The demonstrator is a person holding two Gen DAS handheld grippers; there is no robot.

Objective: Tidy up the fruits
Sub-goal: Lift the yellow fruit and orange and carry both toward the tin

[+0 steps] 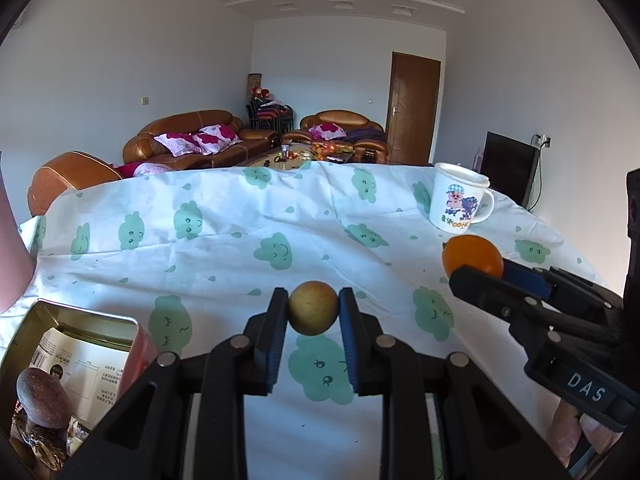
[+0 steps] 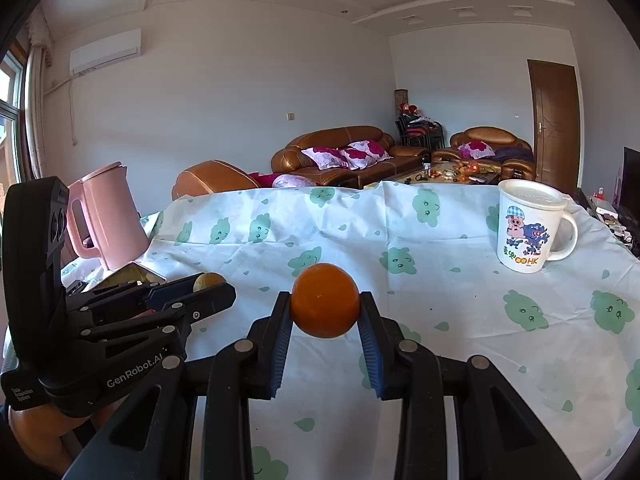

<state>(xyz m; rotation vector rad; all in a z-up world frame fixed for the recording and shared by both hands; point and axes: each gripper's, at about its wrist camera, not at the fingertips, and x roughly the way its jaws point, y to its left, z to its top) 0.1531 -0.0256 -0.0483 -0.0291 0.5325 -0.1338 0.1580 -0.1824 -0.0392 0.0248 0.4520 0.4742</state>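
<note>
My left gripper (image 1: 313, 307) is shut on a small yellow-brown round fruit (image 1: 313, 307) and holds it above the cloth-covered table (image 1: 224, 256). My right gripper (image 2: 325, 312) is shut on an orange (image 2: 325, 306), also above the table. In the left wrist view the right gripper (image 1: 476, 268) shows at the right with the orange (image 1: 472, 254). In the right wrist view the left gripper (image 2: 208, 286) shows at the left with the yellow-brown fruit (image 2: 208, 279). An open metal tin (image 1: 76, 320) at lower left holds a dark brown fruit (image 1: 42, 398) and wrapped items.
A white cartoon mug with a lid (image 2: 528, 228) stands at the far right of the table. A pink kettle (image 2: 106, 216) stands at the far left beside the tin (image 2: 132, 272). Sofas and a coffee table lie beyond the table's far edge.
</note>
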